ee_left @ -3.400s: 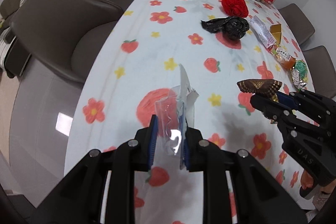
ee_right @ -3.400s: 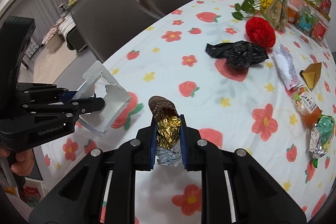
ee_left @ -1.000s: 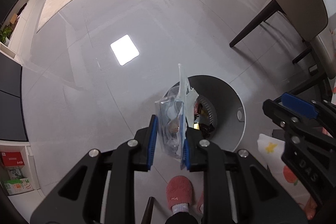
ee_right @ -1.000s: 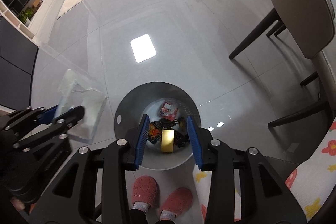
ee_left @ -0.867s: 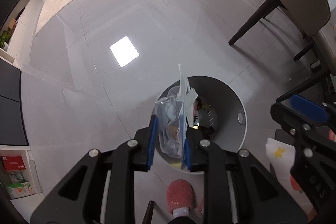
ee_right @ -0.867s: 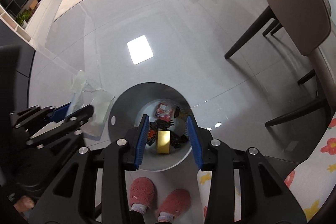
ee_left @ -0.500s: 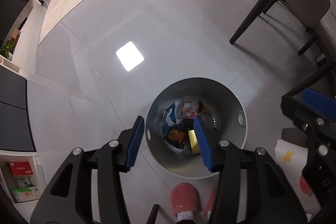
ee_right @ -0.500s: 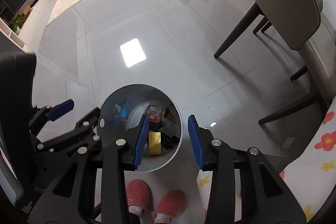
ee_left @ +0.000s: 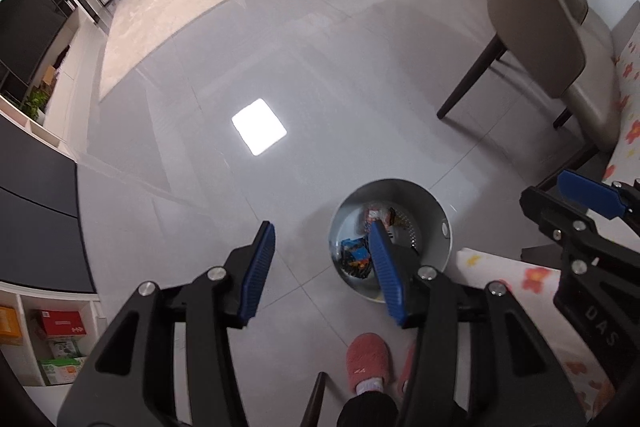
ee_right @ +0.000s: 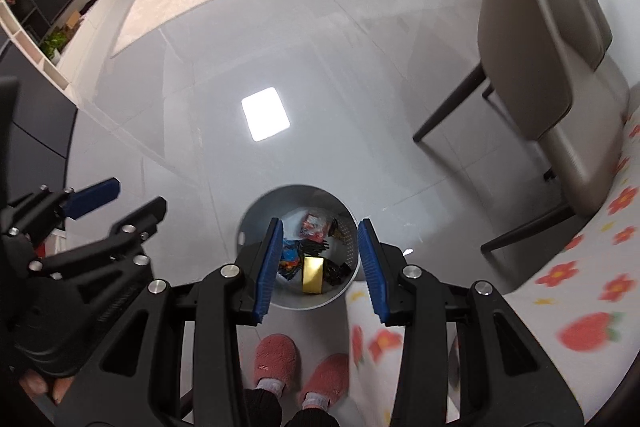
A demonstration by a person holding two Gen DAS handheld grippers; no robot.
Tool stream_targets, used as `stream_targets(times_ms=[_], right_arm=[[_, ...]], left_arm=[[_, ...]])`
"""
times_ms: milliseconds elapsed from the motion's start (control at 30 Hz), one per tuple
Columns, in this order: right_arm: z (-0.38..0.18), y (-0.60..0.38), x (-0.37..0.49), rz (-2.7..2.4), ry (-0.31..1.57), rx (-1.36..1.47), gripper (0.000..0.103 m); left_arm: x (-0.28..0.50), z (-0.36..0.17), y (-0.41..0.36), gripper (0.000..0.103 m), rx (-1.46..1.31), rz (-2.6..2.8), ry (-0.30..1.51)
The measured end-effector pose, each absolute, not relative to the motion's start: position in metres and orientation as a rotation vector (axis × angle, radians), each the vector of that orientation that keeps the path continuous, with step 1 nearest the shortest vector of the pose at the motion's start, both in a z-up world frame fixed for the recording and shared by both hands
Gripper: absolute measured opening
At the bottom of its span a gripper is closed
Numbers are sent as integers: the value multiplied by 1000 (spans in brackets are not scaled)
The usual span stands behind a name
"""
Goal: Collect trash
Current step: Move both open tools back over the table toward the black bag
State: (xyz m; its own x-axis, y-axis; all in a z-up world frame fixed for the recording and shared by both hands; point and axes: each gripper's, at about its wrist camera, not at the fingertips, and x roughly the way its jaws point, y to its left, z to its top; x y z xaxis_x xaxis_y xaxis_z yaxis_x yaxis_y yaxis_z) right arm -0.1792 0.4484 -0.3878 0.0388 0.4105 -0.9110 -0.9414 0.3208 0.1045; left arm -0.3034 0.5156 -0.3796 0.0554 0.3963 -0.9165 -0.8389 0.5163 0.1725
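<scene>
The left gripper (ee_left: 322, 269) hangs over the grey floor (ee_left: 320, 75), and its blue fingers (ee_left: 256, 273) are apart with nothing between them. They opened just a moment ago. The right gripper (ee_right: 320, 265) points down too. Its fingers (ee_right: 269, 265) are also apart and hold nothing.

Under both grippers stands a round grey trash bin (ee_right: 256, 219) on the floor. Inside it lies the trash: a gold box (ee_right: 313, 274), a red wrapper (ee_right: 314, 225), a blue wrapper (ee_right: 290, 253) and some dark bits. In the left view the bin (ee_left: 436, 223) sits just behind the right-hand finger, so part of the inside is hidden.

Two pink slippers (ee_right: 276, 355) on the person's feet stand just beside the bin, near the bottom of the view. A tablecloth with red flowers and strawberries (ee_right: 592, 315) hangs at the right side, and its corner comes close to the bin. A grey chair (ee_right: 540, 39) stands next to it. A bright square of light (ee_right: 265, 113) shines on the floor, well apart from the bin.
</scene>
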Motion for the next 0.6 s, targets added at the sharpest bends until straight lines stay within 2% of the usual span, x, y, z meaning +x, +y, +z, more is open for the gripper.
stream_targets(times_ms=[333, 600], right_arm=[[-229, 403, -190, 1142, 976, -586, 38], [-154, 342, -180, 1022, 920, -485, 38]], left_arm=[[-331, -205, 473, 50, -410, 989, 1069], [-313, -137, 427, 53, -308, 861, 1018]])
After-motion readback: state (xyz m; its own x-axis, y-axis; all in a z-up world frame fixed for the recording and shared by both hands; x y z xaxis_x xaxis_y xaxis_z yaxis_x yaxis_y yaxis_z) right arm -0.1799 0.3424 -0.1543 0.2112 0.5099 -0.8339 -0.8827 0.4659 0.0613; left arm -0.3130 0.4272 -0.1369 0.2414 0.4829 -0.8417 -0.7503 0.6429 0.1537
